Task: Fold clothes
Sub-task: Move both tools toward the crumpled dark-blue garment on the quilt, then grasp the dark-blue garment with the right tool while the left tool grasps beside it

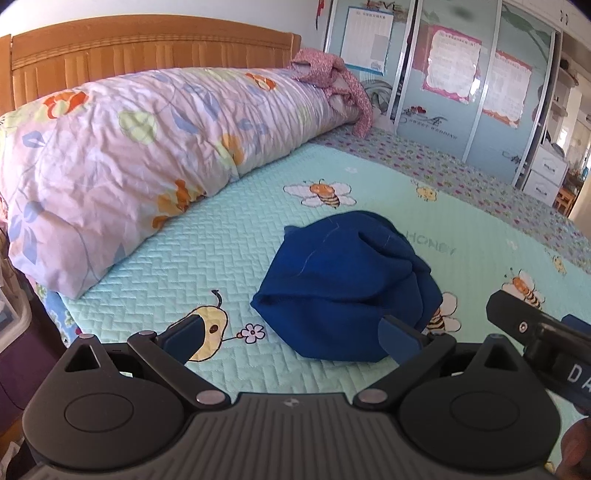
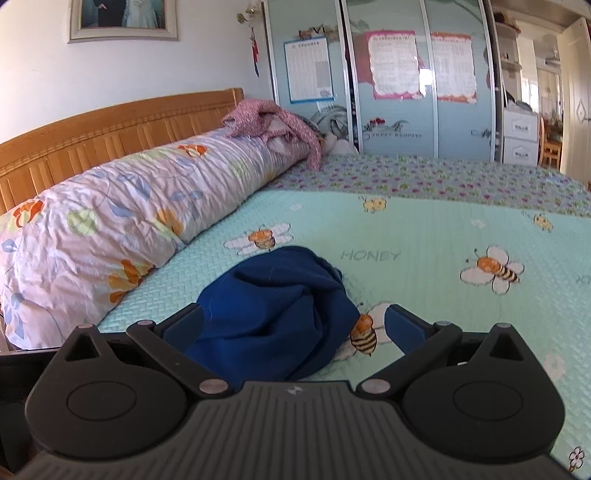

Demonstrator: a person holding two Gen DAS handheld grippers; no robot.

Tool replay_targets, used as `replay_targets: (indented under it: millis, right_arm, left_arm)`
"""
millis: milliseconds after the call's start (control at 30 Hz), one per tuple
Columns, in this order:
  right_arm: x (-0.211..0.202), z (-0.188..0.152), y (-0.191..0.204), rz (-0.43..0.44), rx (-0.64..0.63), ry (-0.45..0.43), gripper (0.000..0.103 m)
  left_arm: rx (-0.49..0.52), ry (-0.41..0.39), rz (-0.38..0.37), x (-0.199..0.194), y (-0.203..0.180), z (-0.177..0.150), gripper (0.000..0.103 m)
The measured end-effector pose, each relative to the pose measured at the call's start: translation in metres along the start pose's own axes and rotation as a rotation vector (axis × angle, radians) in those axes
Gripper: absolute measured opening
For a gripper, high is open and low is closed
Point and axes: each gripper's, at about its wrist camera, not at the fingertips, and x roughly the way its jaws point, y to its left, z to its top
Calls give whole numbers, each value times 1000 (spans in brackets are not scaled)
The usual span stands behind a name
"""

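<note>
Jaws: left gripper open | right gripper open | blue garment crumpled on bedspread

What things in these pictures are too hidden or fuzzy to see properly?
- Blue garment: bunched in both views, so its type is unclear; the right claw body covers its near edge in the right wrist view.
- Posters on the wardrobe: print too small to read in either view.
- Framed picture: cut off by the top edge, right wrist view.
- Room past the doorway: washed out by glare, left wrist view.
</note>
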Motion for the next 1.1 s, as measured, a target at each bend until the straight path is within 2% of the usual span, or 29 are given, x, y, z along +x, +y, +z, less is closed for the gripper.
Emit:
replay_targets:
  millis: [333,633,767,867,933,1000,1100]
  right_arm:
    - [63,-9,-16,-7,50,112,103]
    - [175,6,-10,9,74,225,103]
    - [237,-4,-11,44,131,378,103]
    - [274,-29,-21,66,247,553,103]
    - [268,-40,-23,62,291,490,103]
    - [255,-43,-19,68,271,451,103]
    - [254,-42,-11,62,202,481,103]
  left_arm:
    - [76,90,38,77,-13,3,103]
    - [122,199,61,184,-22,18,103]
    - [104,262,62,221,-22,15,103]
    - [85,294,50,234,-20,9,103]
    - [66,289,41,234,-18,5,103]
    - [86,267,44,229,-20,0,103]
    - [91,212,39,222,-22,-9,103]
